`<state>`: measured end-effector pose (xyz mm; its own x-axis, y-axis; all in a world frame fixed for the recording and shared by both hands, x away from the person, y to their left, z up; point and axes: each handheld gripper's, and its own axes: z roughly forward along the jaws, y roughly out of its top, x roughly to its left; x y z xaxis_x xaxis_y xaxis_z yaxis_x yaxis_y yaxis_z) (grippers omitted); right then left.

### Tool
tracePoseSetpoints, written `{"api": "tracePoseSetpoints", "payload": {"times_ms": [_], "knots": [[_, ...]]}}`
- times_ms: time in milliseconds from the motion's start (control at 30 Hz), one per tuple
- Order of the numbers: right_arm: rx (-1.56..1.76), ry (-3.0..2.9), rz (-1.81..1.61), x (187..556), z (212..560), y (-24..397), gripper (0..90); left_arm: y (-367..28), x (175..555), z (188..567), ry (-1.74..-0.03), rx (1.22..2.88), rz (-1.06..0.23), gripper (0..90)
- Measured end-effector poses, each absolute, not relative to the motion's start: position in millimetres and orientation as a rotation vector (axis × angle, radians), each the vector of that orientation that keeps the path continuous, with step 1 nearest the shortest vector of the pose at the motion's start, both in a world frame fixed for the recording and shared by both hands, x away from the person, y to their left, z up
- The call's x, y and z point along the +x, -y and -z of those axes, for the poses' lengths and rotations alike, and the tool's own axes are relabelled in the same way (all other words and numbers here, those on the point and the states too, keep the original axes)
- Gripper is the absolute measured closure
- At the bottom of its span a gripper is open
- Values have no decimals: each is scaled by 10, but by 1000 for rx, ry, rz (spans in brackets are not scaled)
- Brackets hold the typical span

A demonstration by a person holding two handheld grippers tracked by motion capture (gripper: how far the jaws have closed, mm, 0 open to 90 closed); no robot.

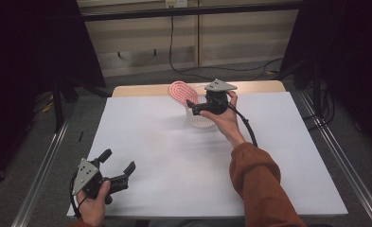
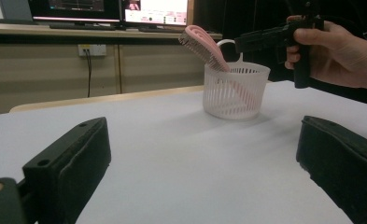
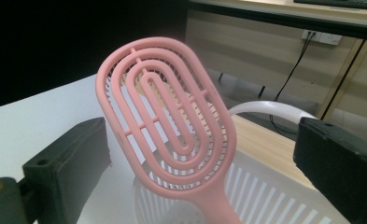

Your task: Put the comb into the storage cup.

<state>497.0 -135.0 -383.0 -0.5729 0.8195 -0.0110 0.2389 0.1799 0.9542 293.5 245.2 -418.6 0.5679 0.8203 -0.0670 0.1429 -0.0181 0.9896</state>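
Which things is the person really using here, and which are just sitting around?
In use:
pink hairbrush, standing handle-down in the basket
white slotted basket
right gripper, open by the brush

Just around:
left gripper, open, over bare table
screens on the back desk
wall socket

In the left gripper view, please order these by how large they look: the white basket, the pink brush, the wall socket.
1. white basket
2. pink brush, judged by its part above the rim
3. wall socket, though it is farther away, which makes it look smaller
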Motion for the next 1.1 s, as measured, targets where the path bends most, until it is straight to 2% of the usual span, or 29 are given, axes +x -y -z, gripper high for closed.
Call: {"api": "tracePoseSetpoints", "payload": {"times_ms": [1100], "knots": [[1058, -1796, -1393, 4719, 3722, 1566, 15, -2493, 2924, 4186, -872, 1516, -685, 30]]}}
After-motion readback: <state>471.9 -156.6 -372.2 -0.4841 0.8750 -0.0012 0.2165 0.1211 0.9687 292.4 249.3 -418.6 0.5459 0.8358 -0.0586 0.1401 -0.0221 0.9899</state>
